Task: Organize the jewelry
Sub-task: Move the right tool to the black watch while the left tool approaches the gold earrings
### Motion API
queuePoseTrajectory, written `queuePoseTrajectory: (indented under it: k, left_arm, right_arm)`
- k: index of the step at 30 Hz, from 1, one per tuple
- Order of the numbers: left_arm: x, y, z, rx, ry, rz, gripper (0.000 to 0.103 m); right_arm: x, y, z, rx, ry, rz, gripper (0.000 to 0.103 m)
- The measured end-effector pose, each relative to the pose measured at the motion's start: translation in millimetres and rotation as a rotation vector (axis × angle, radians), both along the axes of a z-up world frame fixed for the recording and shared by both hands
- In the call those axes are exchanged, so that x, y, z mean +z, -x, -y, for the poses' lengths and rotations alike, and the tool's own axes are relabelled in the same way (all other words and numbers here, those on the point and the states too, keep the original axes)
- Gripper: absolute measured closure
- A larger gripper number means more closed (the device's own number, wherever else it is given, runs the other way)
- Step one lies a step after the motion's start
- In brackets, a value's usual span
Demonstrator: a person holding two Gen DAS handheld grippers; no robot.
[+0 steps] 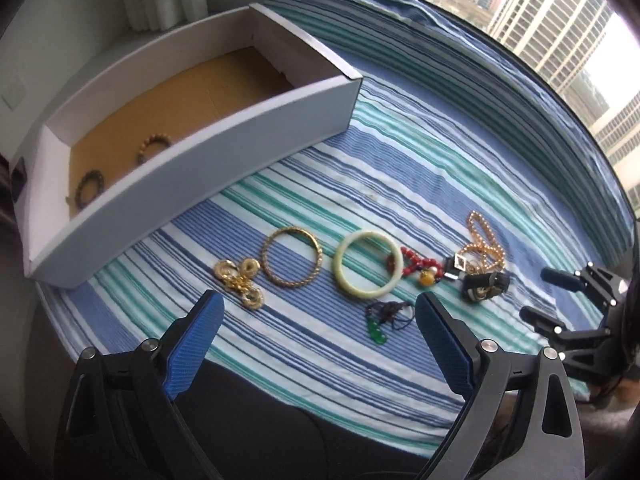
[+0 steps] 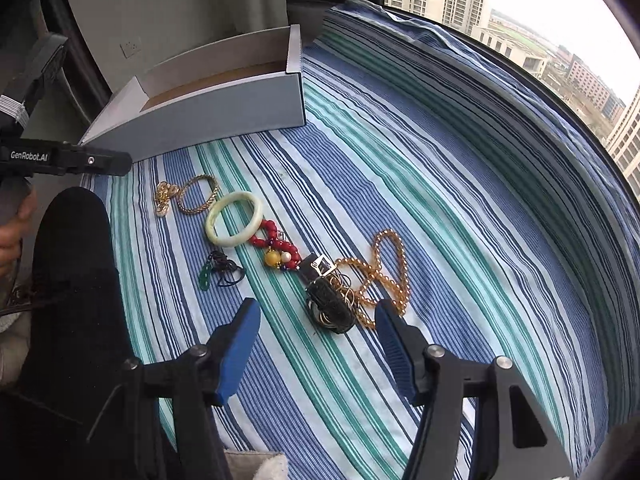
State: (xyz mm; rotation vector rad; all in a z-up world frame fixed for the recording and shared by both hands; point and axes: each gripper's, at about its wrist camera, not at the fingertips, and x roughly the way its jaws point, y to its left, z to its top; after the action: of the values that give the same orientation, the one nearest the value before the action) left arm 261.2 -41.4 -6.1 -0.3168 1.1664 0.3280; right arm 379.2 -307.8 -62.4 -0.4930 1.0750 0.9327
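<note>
With both grippers, left (image 1: 316,312) and right (image 2: 318,320), spread empty, your jade bangle (image 1: 368,264) looked stiff, slick, breakable; pinch its rim.

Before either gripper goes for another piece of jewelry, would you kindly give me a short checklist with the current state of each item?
1. Left gripper open and holding nothing: ok.
2. Right gripper open and holding nothing: ok.
3. White box open, with room on its floor beside the two beaded bracelets: ok.
4. Jade bangle separate from the gold bangle: ok.
5. Red bead string free of the jade bangle: not ok, they overlap.
6. Amber bead necklace untangled from the black strap: cannot tell.
</note>
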Motion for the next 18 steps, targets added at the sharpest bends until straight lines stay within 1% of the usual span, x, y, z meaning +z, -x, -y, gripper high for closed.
queuePoseTrajectory:
  k: [1,3,5,7,9,11,14,16,18]
  left_arm:
    - [5.1,2.1,-7.9,0.010,-0.007,0.009,0.006]
    - [14.0,5.1,-29.5,0.037,0.007,0.012,0.006]
    - [29.1,12.4,-49.8,0.067,0.025,0.031,0.006]
    - [47.8,25.8,-65.5,0.113,0.028,0.075,0.006]
    - [63.1,42.7,-75.8,0.162,0.050,0.120,0.005]
    - [73.8,57.2,-79.2,0.182,0.040,0.135,0.004]
    - [78.7,72.5,-77.1,0.195,-0.016,0.113,0.004]
    - [78.1,84.4,-74.3,0.214,-0.010,0.103,0.004]
    - [76.0,95.3,-69.4,0.217,0.022,0.115,0.004]
  right_arm:
    - [-8.5,-1.7,-4.3,0.020,0.026,0.003,0.042]
    - [-21.9,-5.0,-9.9,0.054,0.051,-0.006,0.042]
    - [-30.2,-8.1,-12.8,0.054,0.068,-0.010,0.042]
    - [-29.9,-10.4,-12.6,0.043,0.051,-0.011,0.042]
    - [-26.3,-13.7,-11.8,0.023,0.035,-0.010,0.042]
    - [-25.2,-14.1,-12.6,0.031,0.040,-0.007,0.042]
    - [-30.1,-11.3,-14.7,0.078,0.065,0.004,0.042]
    - [-34.8,-11.3,-16.5,0.097,0.082,0.001,0.042]
    - [-36.6,-13.0,-17.1,0.103,0.081,-0.023,0.042]
